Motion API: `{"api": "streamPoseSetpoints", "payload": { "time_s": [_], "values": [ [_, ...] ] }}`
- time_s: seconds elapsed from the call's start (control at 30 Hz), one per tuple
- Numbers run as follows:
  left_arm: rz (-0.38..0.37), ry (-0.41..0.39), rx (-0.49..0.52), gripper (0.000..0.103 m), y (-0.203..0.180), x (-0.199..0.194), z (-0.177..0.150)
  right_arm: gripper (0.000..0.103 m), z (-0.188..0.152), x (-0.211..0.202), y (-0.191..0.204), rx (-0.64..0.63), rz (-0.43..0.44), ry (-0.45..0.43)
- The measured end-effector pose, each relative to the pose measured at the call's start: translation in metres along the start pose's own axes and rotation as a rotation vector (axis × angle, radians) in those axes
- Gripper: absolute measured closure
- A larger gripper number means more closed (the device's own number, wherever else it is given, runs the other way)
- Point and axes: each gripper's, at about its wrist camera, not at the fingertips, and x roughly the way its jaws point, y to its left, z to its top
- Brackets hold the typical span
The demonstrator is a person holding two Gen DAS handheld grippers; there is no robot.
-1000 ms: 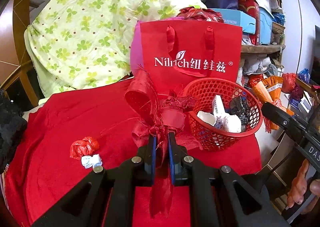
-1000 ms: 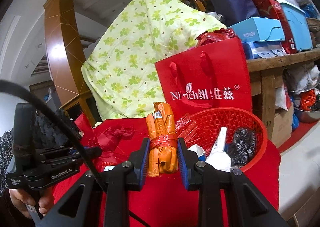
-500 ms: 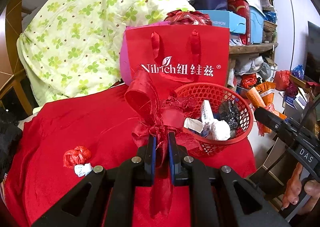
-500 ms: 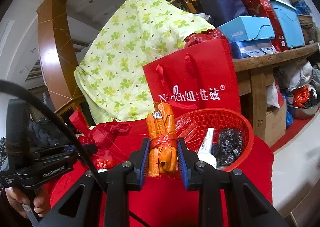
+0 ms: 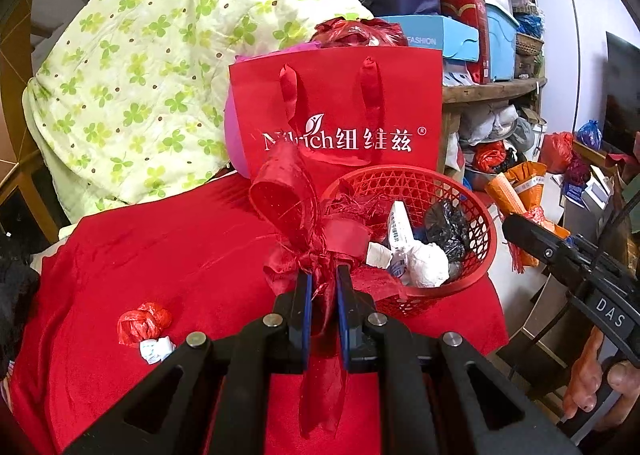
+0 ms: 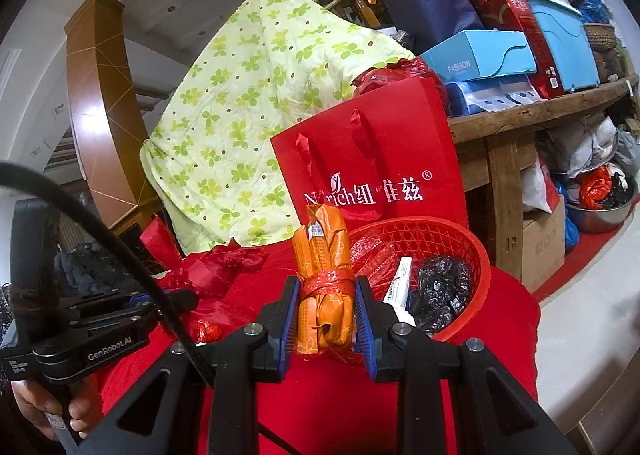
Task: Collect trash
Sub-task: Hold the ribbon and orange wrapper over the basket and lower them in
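Here, left gripper (image 5: 320, 283) clamped on a red ribbon bow (image 5: 298, 223), loops standing up ahead of the jaws and a tail hanging down between the arms. Just ahead and to the right of that gripper, a red mesh basket (image 5: 474, 275) on the red cloth (image 5: 180, 255), already holding a white crumpled wad (image 5: 426, 265), a white tube (image 5: 400, 227) and a crumpled black bag (image 5: 448, 227). Behind the basket, a red paper bag (image 5: 340, 111) with white lettering, upright. Down to the left of the gripper, only in the left wrist view in full: a small red crumpled wrapper (image 5: 142, 323) touching a small white scrap (image 5: 156, 349), both loose on the cloth. At the far right edge of the same view, the right gripper seen side-on with its orange load sticking out, and fingers (image 5: 584, 383) of the hand on its handle.

From the right wrist view, right gripper (image 6: 326, 309) closed on an orange wrapped bundle (image 6: 326, 275) tied round with red string, upright between the blue pads. Basket (image 6: 478, 283) just ahead and right of this gripper, rim near the bundle; black bag (image 6: 438, 291) and tube (image 6: 398, 287) visible inside, white wad hidden. Left of the gripper, the left gripper (image 6: 176, 297) side-on with the ribbon bow (image 6: 212, 267) bunched at its tip, a black cable (image 6: 120, 251) curving across, and a hand (image 6: 44, 407) on its grip. Of the loose trash, only a bit of the red wrapper (image 6: 206, 331) shows here, under the left gripper. Green-patterned quilt (image 6: 256, 103) draped behind in both views.
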Motion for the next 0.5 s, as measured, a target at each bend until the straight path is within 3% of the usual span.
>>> {"api": "streamPoseSetpoints", "payload": {
  "time_s": [0.5],
  "values": [
    [-0.002, -0.025, 0.022, 0.091, -0.009, -0.001, 0.012, 0.075, 0.004, -0.004, 0.001, -0.005, -0.003, -0.013]
  ]
}}
